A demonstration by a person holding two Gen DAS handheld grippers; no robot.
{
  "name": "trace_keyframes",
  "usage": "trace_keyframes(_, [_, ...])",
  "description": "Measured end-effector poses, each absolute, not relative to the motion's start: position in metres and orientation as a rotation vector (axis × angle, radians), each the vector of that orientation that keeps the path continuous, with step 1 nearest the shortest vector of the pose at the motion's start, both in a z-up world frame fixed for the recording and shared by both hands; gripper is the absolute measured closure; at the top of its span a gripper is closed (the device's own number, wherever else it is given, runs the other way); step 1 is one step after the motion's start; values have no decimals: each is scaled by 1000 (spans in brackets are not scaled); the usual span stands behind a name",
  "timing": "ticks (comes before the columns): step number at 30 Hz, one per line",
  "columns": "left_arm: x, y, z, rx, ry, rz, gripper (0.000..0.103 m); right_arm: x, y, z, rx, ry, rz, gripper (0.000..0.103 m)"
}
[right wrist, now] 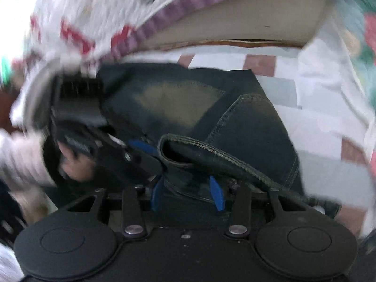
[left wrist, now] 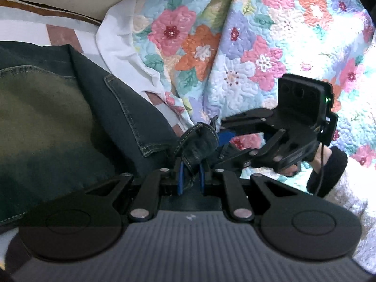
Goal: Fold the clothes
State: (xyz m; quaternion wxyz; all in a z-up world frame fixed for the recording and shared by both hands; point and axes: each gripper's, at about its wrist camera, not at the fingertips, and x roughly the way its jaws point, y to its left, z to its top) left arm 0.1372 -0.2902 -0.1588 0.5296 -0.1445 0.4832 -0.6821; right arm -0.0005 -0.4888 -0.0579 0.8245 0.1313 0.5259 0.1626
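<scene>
Dark blue jeans (left wrist: 58, 108) with a faded olive patch lie bunched on the bed, also filling the middle of the right wrist view (right wrist: 169, 103). My left gripper (left wrist: 190, 171) is shut on a thick stitched hem (left wrist: 197, 145) of the jeans. The same gripper (right wrist: 150, 155) comes in from the left of the right wrist view and pinches that hem (right wrist: 211, 151). My right gripper (right wrist: 186, 192) points down at the denim. Its blue fingers (right wrist: 217, 195) stand apart, with fabric lying loose between them. In the left wrist view the right gripper (left wrist: 221, 138) sits just right of the held hem.
A floral quilt (left wrist: 258, 47) covers the bed to the right, with a white cloth (left wrist: 117, 42) beside the jeans. A checked sheet (right wrist: 317, 117) lies under the jeans. A beige wall (right wrist: 235, 23) is behind. A hand with a fuzzy black cuff (left wrist: 329, 171) holds the right gripper.
</scene>
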Motion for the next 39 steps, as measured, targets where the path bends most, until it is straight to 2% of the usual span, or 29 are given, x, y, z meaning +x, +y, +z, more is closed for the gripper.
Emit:
trace_keyframes(9, [119, -284, -131, -48, 899, -1643, 88, 20, -431, -69, -181, 1179, 500, 54])
trace_keyframes(12, [122, -277, -123, -80, 850, -1623, 84, 19, -426, -68, -187, 1154, 469, 68])
trace_keyframes(13, [123, -274, -121, -99, 839, -1625, 79, 16, -425, -66, -183, 1146, 449, 70])
trace_keyframes(17, [123, -273, -121, -46, 842, -1579, 78, -2, -413, -61, -159, 1177, 355, 75])
trace_keyframes(20, [115, -271, -122, 14, 839, -1581, 78, -20, -396, -66, -143, 1191, 335, 75])
trace_keyframes(24, [104, -266, -122, -4, 872, -1619, 64, -32, -381, -75, -104, 1196, 346, 76])
trace_keyframes(30, [90, -267, -128, 92, 873, -1578, 63, -36, -383, -63, -72, 1105, 269, 75])
trace_keyframes(33, [93, -268, -132, 112, 895, -1536, 63, -41, -394, -47, -70, 1047, 209, 69])
trace_keyframes(39, [98, -267, -135, 115, 916, -1468, 62, -48, -388, -34, -204, 955, 79, 66])
